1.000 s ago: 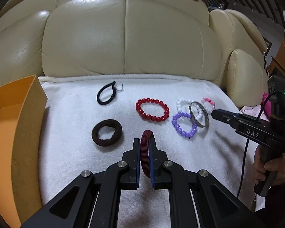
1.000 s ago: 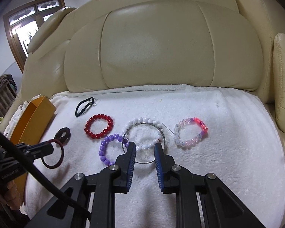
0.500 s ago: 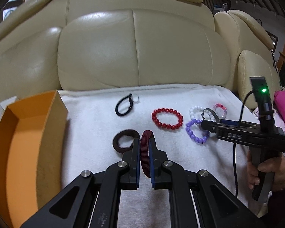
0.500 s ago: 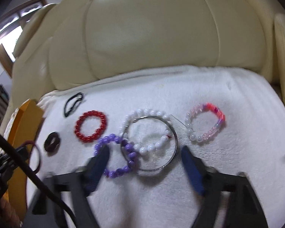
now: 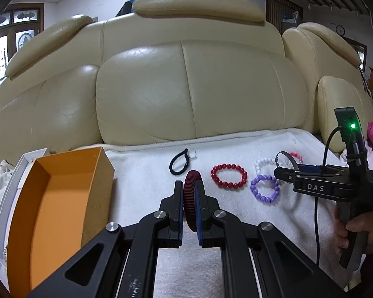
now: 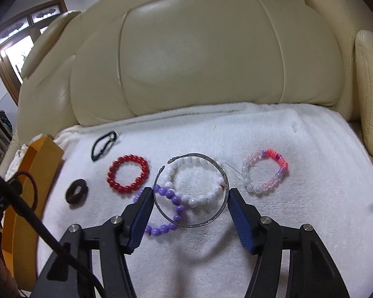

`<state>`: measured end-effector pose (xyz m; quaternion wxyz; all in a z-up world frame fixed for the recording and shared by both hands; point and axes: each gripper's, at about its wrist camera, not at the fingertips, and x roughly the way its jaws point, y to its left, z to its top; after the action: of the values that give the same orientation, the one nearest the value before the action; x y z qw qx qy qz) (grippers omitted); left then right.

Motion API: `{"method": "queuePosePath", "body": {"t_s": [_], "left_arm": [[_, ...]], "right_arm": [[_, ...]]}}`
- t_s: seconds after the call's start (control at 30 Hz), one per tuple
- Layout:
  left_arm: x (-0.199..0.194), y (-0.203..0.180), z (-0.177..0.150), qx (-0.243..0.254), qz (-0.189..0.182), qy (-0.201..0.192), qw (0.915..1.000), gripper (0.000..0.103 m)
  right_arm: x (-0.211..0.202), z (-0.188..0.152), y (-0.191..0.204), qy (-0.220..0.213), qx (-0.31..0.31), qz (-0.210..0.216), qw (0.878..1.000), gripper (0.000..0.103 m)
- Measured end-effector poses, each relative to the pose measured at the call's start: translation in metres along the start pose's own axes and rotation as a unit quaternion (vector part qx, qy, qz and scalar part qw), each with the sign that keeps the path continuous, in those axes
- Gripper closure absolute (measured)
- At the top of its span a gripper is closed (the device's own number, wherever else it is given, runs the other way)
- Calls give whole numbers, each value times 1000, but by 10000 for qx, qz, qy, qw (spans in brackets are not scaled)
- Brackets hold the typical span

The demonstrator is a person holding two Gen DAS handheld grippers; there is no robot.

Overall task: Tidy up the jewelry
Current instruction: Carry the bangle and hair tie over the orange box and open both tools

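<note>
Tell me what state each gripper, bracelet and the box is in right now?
Left gripper: shut on the dark red hair tie.
Right gripper: open, straddling the metal bangle.
Metal bangle: lying over white bead bracelet and purple bead bracelet.
Red bead bracelet: flat, apart.
Orange box: open, empty.

Left gripper (image 5: 189, 196) clamped tight on a dark red ring (image 5: 190, 200) held upright between the pads, tilted downward. Right gripper (image 6: 190, 207) spread wide, pointing steeply down, fingers (image 6: 143, 211) straddling a metal bangle (image 6: 191, 190) without pressing on it. Right hand (image 5: 360, 228) wrapped around the handle.
</note>
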<state>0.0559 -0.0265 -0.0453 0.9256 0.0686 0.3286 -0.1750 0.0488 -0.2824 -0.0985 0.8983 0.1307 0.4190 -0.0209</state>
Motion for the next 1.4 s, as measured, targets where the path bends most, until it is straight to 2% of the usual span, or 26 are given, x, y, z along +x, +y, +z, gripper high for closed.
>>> {"method": "queuePosePath", "body": {"t_s": [0.27, 0.63, 0.8, 0.93, 1.03, 1.13, 1.23, 1.4], "left_arm": [[-14, 5, 3, -38, 199, -209, 9996, 94], [-39, 31, 5, -289, 296, -449, 9981, 94], [-62, 60, 3, -570, 298, -632, 9959, 94], [-82, 111, -1, -973, 657, -785, 9900, 94], [-80, 156, -11, -1220, 1160, -578, 9840, 94], [-65, 201, -26, -1617, 1440, -159, 9761, 94], [-46, 227, -38, -1844, 1441, 197, 9720, 94], [-13, 236, -43, -2003, 1322, 649, 9686, 94]], "right_arm": [[-22, 2, 16, -241, -58, 248, 9994, 39], [-37, 2, 64, -389, -337, 464, 9976, 39], [-48, 5, 95, -450, -520, 620, 9957, 39], [-54, 7, 129, -450, -652, 912, 9927, 39], [-43, 7, 173, -280, -982, 1102, 9886, 39], [-24, 12, 222, -40, -1286, 1321, 9828, 39], [-3, 19, 267, 181, -1541, 1440, 9773, 39], [47, 32, 323, 654, -1646, 1379, 9745, 39]]}}
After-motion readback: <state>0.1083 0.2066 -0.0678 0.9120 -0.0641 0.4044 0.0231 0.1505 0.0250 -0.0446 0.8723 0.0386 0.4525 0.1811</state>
